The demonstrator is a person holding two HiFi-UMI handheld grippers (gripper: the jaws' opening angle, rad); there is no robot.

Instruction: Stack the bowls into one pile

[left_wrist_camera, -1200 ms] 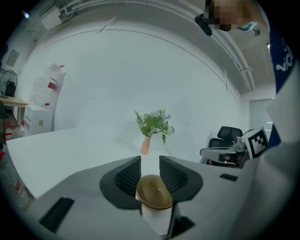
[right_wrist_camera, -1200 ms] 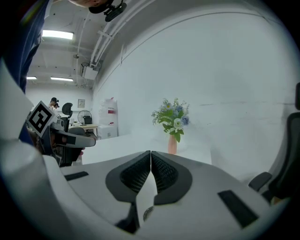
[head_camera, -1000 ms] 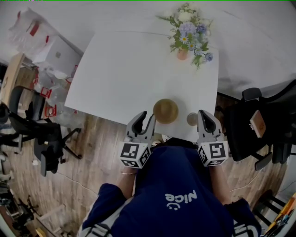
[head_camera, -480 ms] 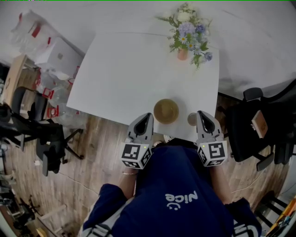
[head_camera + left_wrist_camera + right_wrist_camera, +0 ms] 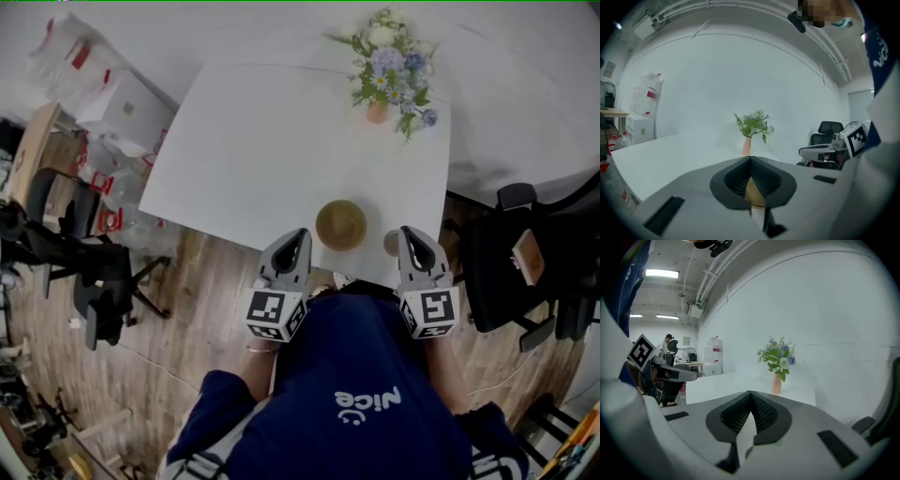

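you held both grippers close against your body at the table's near edge. the left gripper (image 5: 297, 236) had its jaws pressed together on nothing. a second before, they had stood apart, aimed at the gold bowl. the right gripper (image 5: 411, 234) was likewise closed and empty, as it had been.

just past the left tips the gold bowl (image 5: 340, 225) sat upright on the table (image 5: 253, 141), clear of both grippers and seemingly where it had been a second earlier. what looked like a smaller bowl (image 5: 390, 243) sat to its right, near but apart, just ahead of the right gripper. the two therefore lay side by side, not in one pile. whether the gold bowl already held another inside could not be made out from above.

the left jaws closing away from the rim read as a let-go or a reset, not a grip, and the smaller bowl appeared to be the piece not yet in the pile. at the table's far edge stood a vase (image 5: 378, 112) of flowers.
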